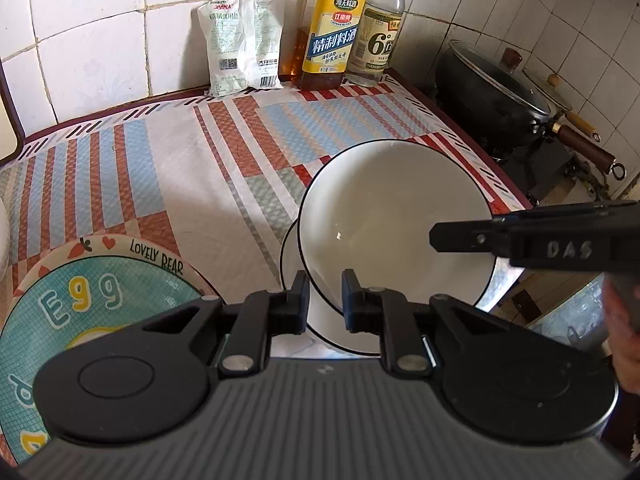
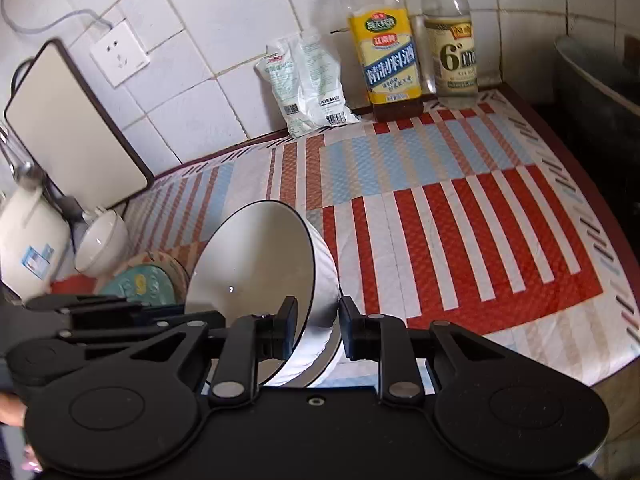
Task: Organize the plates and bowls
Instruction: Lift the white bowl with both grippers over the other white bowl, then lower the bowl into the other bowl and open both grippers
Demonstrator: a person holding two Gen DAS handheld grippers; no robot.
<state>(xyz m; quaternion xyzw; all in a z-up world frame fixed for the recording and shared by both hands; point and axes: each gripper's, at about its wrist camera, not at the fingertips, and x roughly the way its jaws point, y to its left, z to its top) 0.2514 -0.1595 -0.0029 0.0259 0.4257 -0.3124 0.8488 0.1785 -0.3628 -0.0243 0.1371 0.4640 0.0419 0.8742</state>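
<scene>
Right now your left gripper (image 1: 325, 300) is clamped on the near rim of the white bowl (image 1: 394, 216), and your right gripper (image 2: 318, 326) is pinched on its rim from the other side. That bowl hangs tilted above the striped mat (image 1: 192, 168), over a second white dish (image 1: 348, 332) lying under it. Expect glazed ceramic: stiff, smooth, probably slippery at the lip, fairly heavy and quick to chip. Keep both pads square across the rim wall, not on the curved side. The printed plate (image 1: 92, 304) sits just beside it on the left, so lower gently.
</scene>
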